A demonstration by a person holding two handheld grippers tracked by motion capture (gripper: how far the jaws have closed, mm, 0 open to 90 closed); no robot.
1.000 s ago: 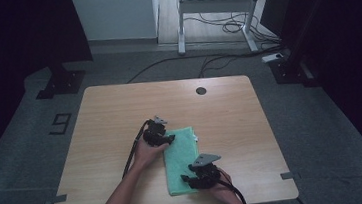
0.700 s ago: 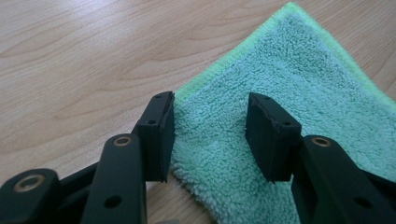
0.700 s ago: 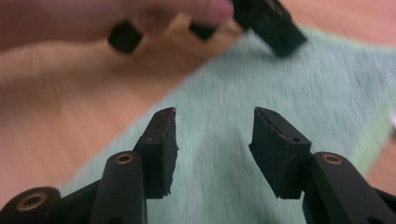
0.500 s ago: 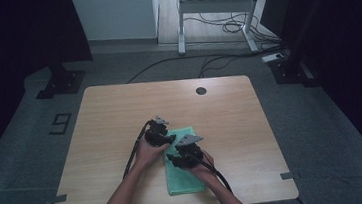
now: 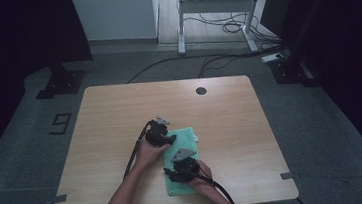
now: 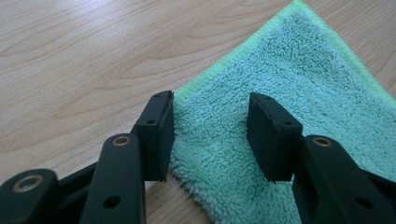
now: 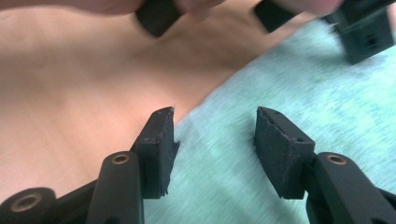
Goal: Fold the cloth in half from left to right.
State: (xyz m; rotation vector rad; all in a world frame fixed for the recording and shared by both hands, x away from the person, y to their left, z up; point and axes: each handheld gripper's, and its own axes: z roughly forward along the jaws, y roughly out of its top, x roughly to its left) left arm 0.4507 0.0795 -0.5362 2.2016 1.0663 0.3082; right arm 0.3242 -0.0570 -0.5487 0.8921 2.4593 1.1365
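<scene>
Centrally, near the front edge of the wooden table [image 5: 120, 113], lies a folded green terry towel [image 5: 186, 146], fluffy, with a stitched brighter-green hem. Over its far left corner the left gripper [image 6: 210, 128] stands released, jaws apart astride the hem. Nearer, the right gripper [image 7: 215, 140] gapes likewise above the towel's left edge, grasping nothing.

Left gripper [image 6: 210, 135]: black jaws, flat rectangular pads, brass-ringed pivot holes, small screw holes. Right gripper [image 7: 215, 149]: same build; grey three-cornered top plate, trailing black cable. Forearms bare, unsleeved.
</scene>
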